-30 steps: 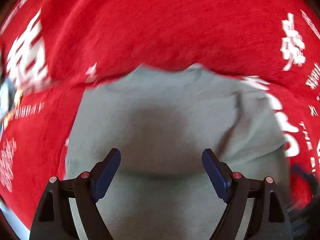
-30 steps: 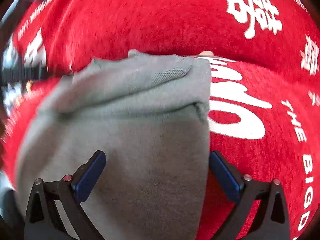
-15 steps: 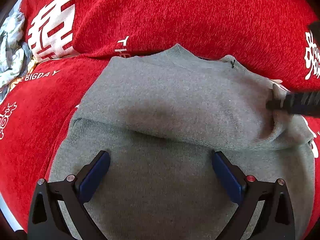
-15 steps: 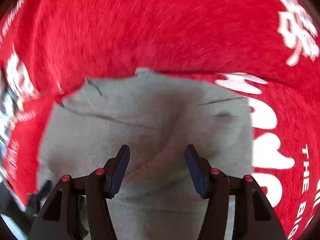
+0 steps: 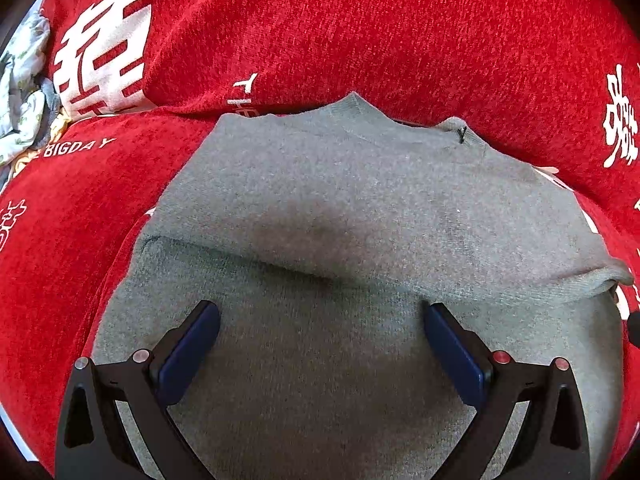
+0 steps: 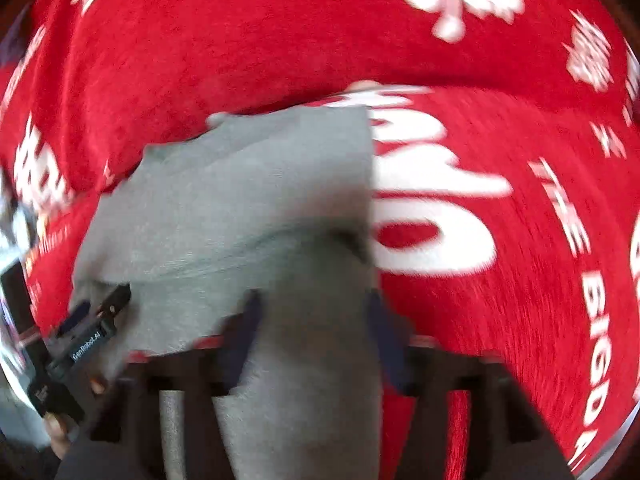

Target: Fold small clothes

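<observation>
A grey knitted sweater (image 5: pixel 360 208) lies on the red printed sofa cover (image 5: pixel 360 28), its far part folded over the near part along a crosswise edge. My left gripper (image 5: pixel 320 344) is open and empty just above the near grey layer. In the blurred right wrist view the same sweater (image 6: pixel 248 200) shows with its right edge straight. My right gripper (image 6: pixel 312 340) hangs over that edge, jaws apart with grey cloth showing between them; it is too blurred to tell whether they touch it. The left gripper shows at the left edge of the right wrist view (image 6: pixel 100 312).
The sofa back cushion (image 6: pixel 280 32) rises just behind the sweater. A pile of pale patterned clothes (image 5: pixel 24 92) lies at the far left. White lettering (image 6: pixel 420 208) covers the red seat to the right of the sweater.
The left view has steadied over the folded sweater. The right gripper swung right to the sweater's right edge; its jaws were wide, narrowed half a second ago, and now stand partly apart.
</observation>
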